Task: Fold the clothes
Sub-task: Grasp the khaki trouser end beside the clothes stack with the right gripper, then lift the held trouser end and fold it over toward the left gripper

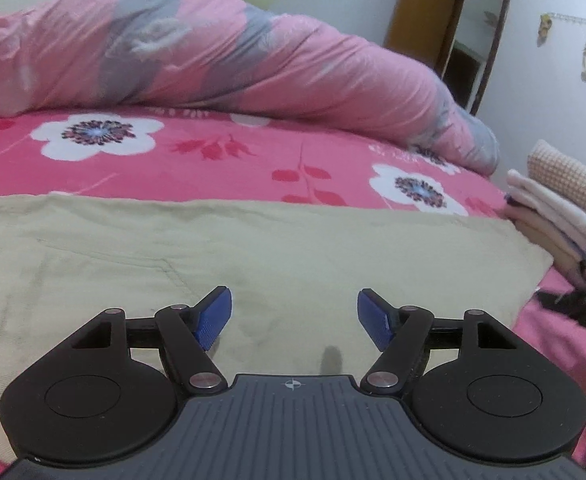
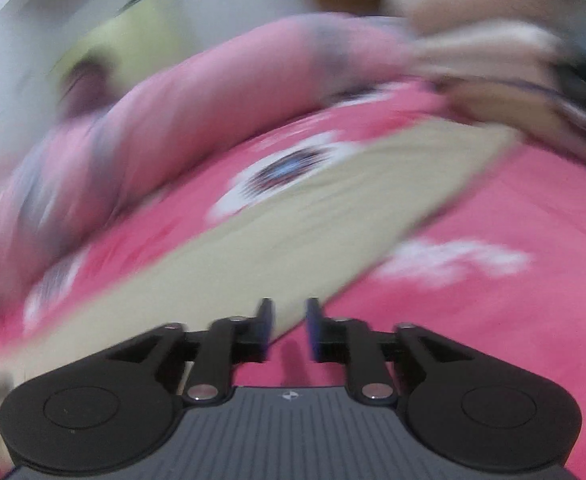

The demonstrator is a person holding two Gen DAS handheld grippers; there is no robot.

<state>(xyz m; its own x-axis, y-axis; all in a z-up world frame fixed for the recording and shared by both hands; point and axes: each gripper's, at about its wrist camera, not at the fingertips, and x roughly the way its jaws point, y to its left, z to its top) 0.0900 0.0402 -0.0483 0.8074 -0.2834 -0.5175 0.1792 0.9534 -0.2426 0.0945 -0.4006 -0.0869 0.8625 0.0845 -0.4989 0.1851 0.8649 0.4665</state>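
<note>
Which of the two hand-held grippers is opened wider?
The left hand-held gripper: its blue pads stand far apart above the beige cloth. The right one shows only a narrow gap.

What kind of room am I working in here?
Most likely a home bedroom. A bed with a pink floral sheet carries a bunched pink and grey duvet, a beige garment lies spread on it, and a stack of folded clothes sits at the right.

A big tan cloth [image 1: 253,248] is lying flat and smooth on the pink flowered bed [image 1: 213,152]; folded pale clothes [image 1: 549,220] are sitting stacked nearby.
</note>
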